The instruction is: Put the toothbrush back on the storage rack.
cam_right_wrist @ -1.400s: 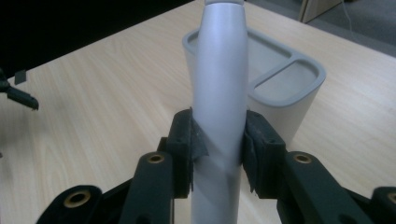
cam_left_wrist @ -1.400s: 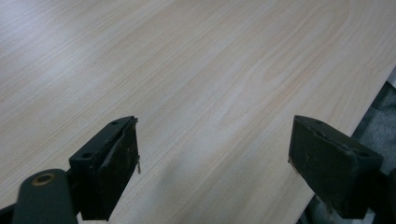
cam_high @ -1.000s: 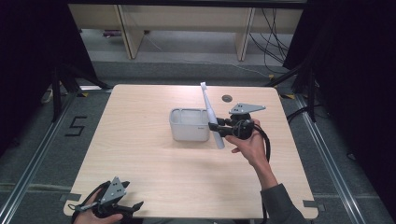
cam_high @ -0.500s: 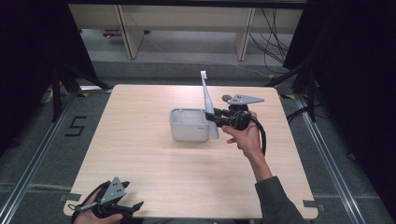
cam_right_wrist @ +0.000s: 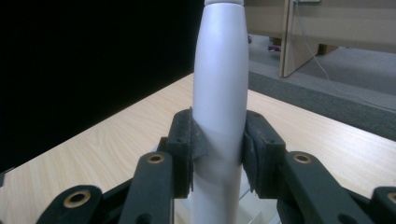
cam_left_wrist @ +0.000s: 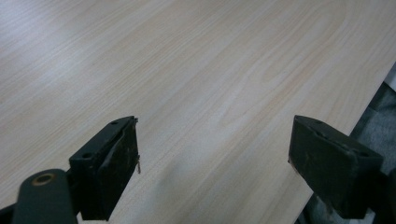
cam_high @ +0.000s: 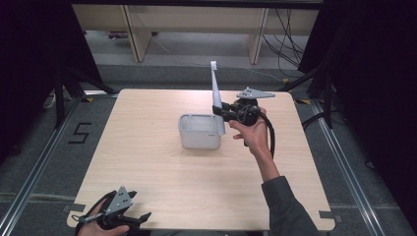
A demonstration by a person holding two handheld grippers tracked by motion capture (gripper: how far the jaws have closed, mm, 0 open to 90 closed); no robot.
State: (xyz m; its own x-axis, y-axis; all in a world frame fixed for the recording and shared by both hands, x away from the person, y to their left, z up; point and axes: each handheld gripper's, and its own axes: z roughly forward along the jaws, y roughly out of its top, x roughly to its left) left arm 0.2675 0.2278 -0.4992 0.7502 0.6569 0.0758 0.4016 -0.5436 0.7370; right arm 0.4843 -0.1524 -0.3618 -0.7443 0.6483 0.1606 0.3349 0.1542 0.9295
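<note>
The right claw [cam_high: 219,111] is clamped on a long pale grey handle [cam_high: 215,88], gripping it partway up its length. In the high view the handle stands nearly upright, its lower end [cam_high: 221,129] at the right edge of a grey square tub [cam_high: 199,132] that sits near the middle of the table [cam_high: 147,162]. In the right gripper view the two black jaws press against both sides of the handle [cam_right_wrist: 219,93], which rises out of the top of the frame. The left claw [cam_high: 140,218] rests low at the near left corner of the table, well apart from the tub; the left gripper view shows its jaws spread wide over bare wood [cam_left_wrist: 187,70], holding nothing
</note>
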